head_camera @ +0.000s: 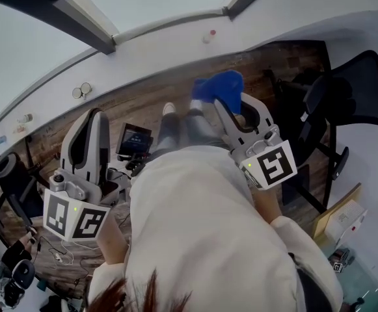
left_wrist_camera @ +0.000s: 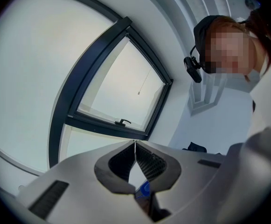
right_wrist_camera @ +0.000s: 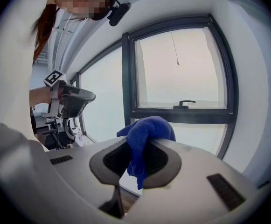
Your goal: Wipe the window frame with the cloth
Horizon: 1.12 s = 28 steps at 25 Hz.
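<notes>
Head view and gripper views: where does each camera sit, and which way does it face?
Head view: on the head, steeply down; torso, left gripper, right gripper with blue cloth.
Left gripper view: on that gripper, up along shut jaws at window frame; person's head.
Right gripper view: along jaws clamping the blue cloth, toward the window frame; person's arm.
Shared: both gripper views show the handle.

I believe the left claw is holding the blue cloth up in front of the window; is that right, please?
Not quite: it is the right claw, not the left, that is holding the blue cloth up in front of the window. The right gripper view shows the cloth pinched between its jaws. The left claw is shut on nothing.
</notes>
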Each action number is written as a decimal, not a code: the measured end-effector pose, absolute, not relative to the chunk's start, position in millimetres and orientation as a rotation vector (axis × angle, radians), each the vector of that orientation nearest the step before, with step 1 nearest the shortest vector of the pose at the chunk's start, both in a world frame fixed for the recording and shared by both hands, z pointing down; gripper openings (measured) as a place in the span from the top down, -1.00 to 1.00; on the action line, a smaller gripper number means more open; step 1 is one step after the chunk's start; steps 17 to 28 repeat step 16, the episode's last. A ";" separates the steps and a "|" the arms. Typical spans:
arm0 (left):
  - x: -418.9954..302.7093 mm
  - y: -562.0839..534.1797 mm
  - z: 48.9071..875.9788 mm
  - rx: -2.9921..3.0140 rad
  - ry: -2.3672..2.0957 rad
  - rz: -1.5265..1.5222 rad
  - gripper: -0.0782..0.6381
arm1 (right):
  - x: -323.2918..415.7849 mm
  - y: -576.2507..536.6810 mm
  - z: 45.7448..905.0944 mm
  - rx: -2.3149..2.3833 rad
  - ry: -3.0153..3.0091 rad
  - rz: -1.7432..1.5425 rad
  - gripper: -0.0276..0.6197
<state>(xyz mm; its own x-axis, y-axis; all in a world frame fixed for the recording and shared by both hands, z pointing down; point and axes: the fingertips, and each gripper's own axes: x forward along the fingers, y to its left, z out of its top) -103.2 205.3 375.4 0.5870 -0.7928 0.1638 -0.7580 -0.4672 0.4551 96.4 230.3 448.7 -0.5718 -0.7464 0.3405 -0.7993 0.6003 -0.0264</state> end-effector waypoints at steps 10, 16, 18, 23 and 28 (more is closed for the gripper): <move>-87.8 205.9 376.4 2.438 -1.180 0.014 0.75 | 94.5 230.9 446.0 1.277 -2.514 0.247 0.77; -79.2 215.2 384.3 2.497 -1.127 0.105 0.75 | 91.0 233.8 442.8 1.328 -2.538 0.242 0.77; -79.2 215.2 384.3 2.497 -1.127 0.105 0.75 | 91.0 233.8 442.8 1.328 -2.538 0.242 0.77; -79.2 215.2 384.3 2.497 -1.127 0.105 0.75 | 91.0 233.8 442.8 1.328 -2.538 0.242 0.77; -79.2 215.2 384.3 2.497 -1.127 0.105 0.75 | 91.0 233.8 442.8 1.328 -2.538 0.242 0.77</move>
